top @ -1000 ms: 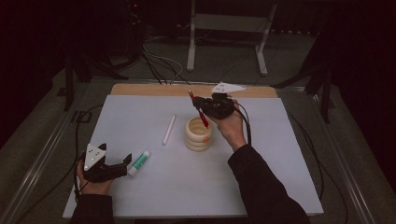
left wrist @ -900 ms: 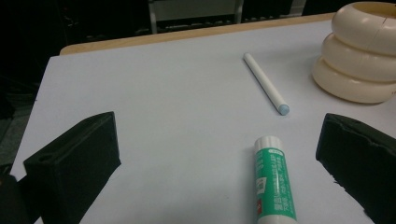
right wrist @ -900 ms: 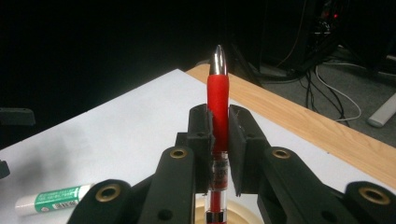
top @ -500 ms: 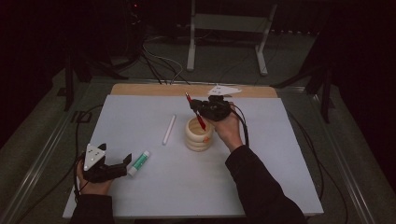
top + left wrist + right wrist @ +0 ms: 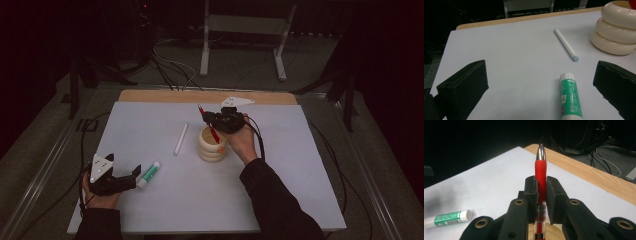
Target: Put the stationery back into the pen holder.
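A red pen (image 5: 540, 173) is clamped between the jaws of my right gripper (image 5: 541, 182), silver tip up. In the high view that right gripper (image 5: 212, 120) hovers over the cream ringed cup (image 5: 212, 146) at mid-table, and the pen (image 5: 212, 131) slants down into the cup's mouth. My left gripper (image 5: 131, 176) rests open at the front left, its jaws to either side of a green and white glue stick (image 5: 570, 97). A white marker (image 5: 566, 44) lies past the glue stick, left of the cup (image 5: 616, 32).
A white sheet (image 5: 150, 125) covers the table, with a wooden strip (image 5: 165, 96) along the far edge. Cables and a metal stand (image 5: 242, 30) lie on the dark floor behind. The sheet's right half is bare.
My right gripper has lowered the red pen so its lower end now enters the cup. The left gripper has stayed where it was.
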Demonstrator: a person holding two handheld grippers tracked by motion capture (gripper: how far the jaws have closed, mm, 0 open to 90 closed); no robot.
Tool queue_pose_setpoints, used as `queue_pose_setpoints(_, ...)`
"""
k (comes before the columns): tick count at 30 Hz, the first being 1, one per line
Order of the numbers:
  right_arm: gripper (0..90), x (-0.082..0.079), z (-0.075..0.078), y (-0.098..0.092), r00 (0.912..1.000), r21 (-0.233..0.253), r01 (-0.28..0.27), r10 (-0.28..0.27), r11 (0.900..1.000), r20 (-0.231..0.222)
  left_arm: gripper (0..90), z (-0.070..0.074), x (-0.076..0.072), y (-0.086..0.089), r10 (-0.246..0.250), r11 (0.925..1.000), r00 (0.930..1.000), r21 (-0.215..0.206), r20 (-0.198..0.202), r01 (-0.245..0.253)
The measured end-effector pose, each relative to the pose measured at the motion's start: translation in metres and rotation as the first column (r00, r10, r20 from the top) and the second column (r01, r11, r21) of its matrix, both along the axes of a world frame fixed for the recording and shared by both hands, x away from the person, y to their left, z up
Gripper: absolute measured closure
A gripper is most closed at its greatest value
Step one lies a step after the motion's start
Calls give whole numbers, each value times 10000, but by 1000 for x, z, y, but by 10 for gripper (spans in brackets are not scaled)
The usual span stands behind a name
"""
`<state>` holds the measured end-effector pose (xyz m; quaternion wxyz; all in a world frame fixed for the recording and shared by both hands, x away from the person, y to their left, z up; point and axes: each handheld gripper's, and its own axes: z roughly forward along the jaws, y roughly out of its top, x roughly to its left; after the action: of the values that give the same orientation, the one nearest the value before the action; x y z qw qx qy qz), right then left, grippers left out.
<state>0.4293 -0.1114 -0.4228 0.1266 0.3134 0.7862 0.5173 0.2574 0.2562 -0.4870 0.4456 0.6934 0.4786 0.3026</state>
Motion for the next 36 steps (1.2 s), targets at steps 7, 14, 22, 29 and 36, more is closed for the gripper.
queue_pose_setpoints(7,804,-2,-4,1,10000,-221,-1,2,9998,33,0,0,0,0,1,10000,10000,2,3,-1)
queue_pose_setpoints(14,804,-3,-11,-1,10000,-339,-1,-1,9994,-58,0,0,0,0,-14,10000,10000,8,7,14)
queue_pose_setpoints(22,803,-4,-16,-2,9999,-390,-18,13,9992,-135,0,0,0,0,-16,10000,10000,7,4,16)
queue_pose_setpoints(29,801,-9,-20,-1,9997,-686,-214,208,9974,-88,0,0,0,0,-13,10000,10000,13,2,13)
queue_pose_setpoints(36,796,-13,-22,-3,9993,-828,-343,332,9960,-157,0,0,0,-1,-2,10000,10000,6,-10,2)
